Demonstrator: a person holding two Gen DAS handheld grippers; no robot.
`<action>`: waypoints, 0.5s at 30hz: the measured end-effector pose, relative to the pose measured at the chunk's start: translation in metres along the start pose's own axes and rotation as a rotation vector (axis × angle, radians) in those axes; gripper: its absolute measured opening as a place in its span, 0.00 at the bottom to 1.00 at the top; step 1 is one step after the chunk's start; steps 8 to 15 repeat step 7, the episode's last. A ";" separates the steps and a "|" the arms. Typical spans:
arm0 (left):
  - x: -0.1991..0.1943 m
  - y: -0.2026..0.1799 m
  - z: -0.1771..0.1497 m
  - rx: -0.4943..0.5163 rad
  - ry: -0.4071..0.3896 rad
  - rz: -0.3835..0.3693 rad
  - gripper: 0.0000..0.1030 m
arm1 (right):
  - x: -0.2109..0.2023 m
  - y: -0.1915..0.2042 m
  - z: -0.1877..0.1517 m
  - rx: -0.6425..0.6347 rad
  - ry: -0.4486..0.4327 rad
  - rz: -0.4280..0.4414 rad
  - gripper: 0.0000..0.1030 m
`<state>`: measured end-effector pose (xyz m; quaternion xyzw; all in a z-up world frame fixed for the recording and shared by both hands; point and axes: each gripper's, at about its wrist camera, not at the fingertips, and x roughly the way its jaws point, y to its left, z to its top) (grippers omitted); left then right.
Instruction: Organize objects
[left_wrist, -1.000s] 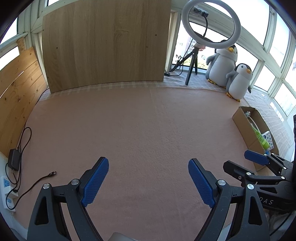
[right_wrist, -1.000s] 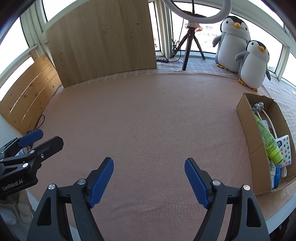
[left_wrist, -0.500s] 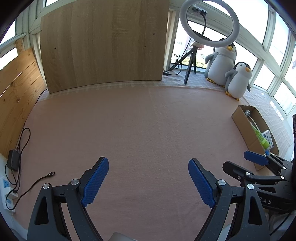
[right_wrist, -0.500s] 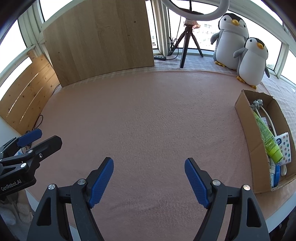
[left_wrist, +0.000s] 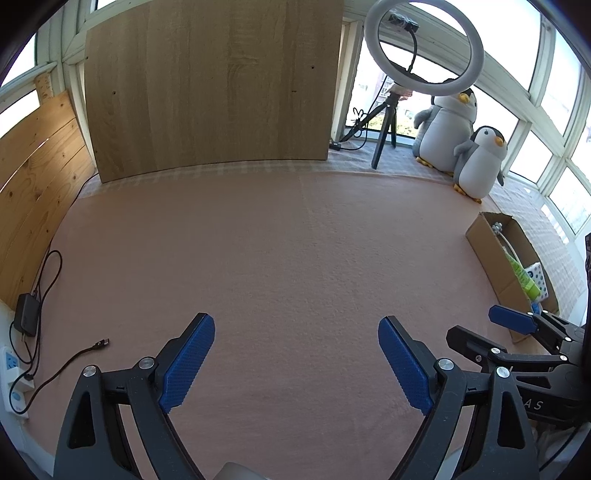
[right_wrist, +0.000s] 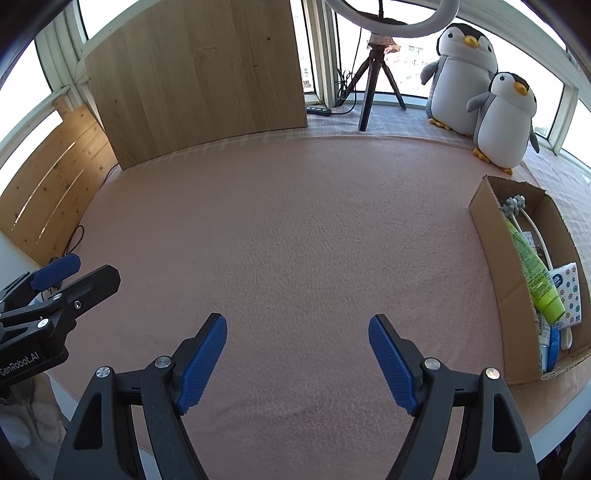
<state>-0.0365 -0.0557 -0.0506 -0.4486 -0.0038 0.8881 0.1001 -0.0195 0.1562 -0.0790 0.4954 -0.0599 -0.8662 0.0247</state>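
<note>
The pink mat (right_wrist: 295, 229) lies bare while the cardboard box (right_wrist: 491, 258) at right frame holds the green tube (right_wrist: 532, 269) and other items, and both the left gripper (left_wrist: 295, 363) and right gripper (right_wrist: 297, 360), spread and empty, have barely drifted, suggesting sorting is done.

Off to my right sits the cardboard box (right_wrist: 491, 254), open-topped, long and narrow, lying on the pink mat near its right edge, one short end toward the penguins. Inside, a lime-green tube (right_wrist: 532, 269) lies lengthwise along the left wall, cap end toward me. Beside it runs a white long-handled brush (right_wrist: 537, 236) with a grey knobbly head up at the far end. A white packet with coloured dots (right_wrist: 567, 291) leans against the right wall, and something blue (right_wrist: 552, 349) is tucked into the near corner, too cramped to identify.
</note>
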 end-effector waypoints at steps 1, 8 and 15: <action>0.000 0.000 0.000 0.005 0.000 -0.002 0.90 | 0.001 0.000 0.000 -0.001 0.003 -0.001 0.74; 0.006 -0.002 -0.002 0.011 0.008 -0.004 0.90 | 0.007 -0.003 -0.002 -0.003 0.017 -0.010 0.74; 0.006 -0.002 -0.002 0.011 0.008 -0.004 0.90 | 0.007 -0.003 -0.002 -0.003 0.017 -0.010 0.74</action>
